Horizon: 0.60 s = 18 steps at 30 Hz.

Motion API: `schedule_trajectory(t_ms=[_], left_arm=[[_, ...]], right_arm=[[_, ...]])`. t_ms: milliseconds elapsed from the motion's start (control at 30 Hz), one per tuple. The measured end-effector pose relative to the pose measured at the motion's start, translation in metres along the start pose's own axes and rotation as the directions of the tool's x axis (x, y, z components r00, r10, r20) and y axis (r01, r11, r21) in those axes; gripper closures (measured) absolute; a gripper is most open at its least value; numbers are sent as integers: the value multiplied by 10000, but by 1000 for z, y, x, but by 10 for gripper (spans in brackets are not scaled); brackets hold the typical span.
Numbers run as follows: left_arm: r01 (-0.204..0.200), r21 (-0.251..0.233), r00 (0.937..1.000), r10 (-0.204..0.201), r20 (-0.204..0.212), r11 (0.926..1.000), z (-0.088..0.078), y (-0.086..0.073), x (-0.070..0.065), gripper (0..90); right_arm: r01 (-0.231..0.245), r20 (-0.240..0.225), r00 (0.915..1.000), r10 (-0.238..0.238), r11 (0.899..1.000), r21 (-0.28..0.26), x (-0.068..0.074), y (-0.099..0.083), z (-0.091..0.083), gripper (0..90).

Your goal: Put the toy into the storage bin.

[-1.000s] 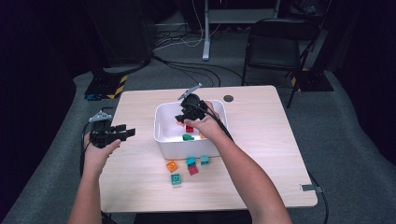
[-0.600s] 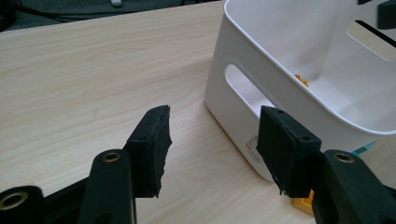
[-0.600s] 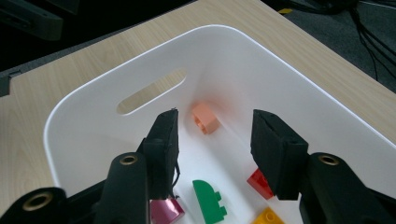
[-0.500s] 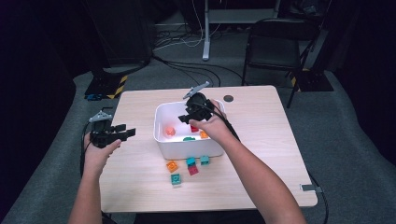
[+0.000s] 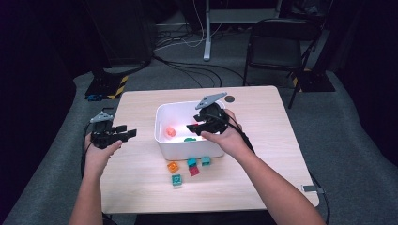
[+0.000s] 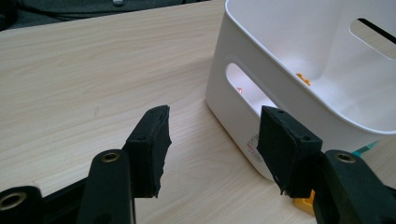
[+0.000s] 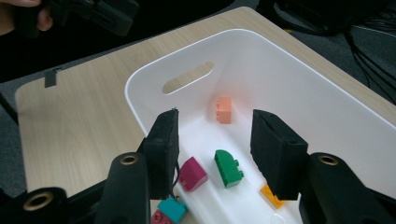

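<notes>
1. White bin [image 5: 187, 140] — stands mid-tabletop [image 5: 263, 112]; inside it lie an orange brick [image 7: 224, 110], a green brick [image 7: 228, 168], a magenta brick [image 7: 192, 173] and a yellow brick [image 7: 272, 196].
2. Loose bricks [image 5: 187, 168] — grouped on the tabletop just in front of the bin's near wall; judged the next items to collect.
3. Right claw [image 5: 196, 126] — hovers above the bin's interior; its jaws have just been opening and stand moderately wide with nothing between them.
4. Left claw [image 5: 126, 134] — waits to the left of the bin, beside its handle slot; jaws wide and empty.
5. Technique — clear the bin's rim before descending on one loose brick, jaws straddling its flat sides.
</notes>
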<state>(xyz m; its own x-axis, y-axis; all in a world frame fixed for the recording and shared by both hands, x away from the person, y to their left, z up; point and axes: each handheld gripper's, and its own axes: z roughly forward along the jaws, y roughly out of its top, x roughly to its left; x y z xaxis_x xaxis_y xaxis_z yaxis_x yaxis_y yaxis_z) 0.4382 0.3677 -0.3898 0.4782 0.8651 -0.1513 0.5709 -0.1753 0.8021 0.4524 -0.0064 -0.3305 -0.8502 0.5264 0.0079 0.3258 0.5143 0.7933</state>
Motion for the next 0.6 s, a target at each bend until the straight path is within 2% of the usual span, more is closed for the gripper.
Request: schedule_trajectory(t_ms=[267,600], left_arm=[[4,-70,10000,-4,-47,10000,1,0,0,434],[15,24,10000,-15,-60,10000,0,0,-1,435]], right_arm=[[183,-246,9995,-188,9996,-214,16,-12,-13,516],[152,-268,9995,-156,9998,-148,26,-34,-10,516]])
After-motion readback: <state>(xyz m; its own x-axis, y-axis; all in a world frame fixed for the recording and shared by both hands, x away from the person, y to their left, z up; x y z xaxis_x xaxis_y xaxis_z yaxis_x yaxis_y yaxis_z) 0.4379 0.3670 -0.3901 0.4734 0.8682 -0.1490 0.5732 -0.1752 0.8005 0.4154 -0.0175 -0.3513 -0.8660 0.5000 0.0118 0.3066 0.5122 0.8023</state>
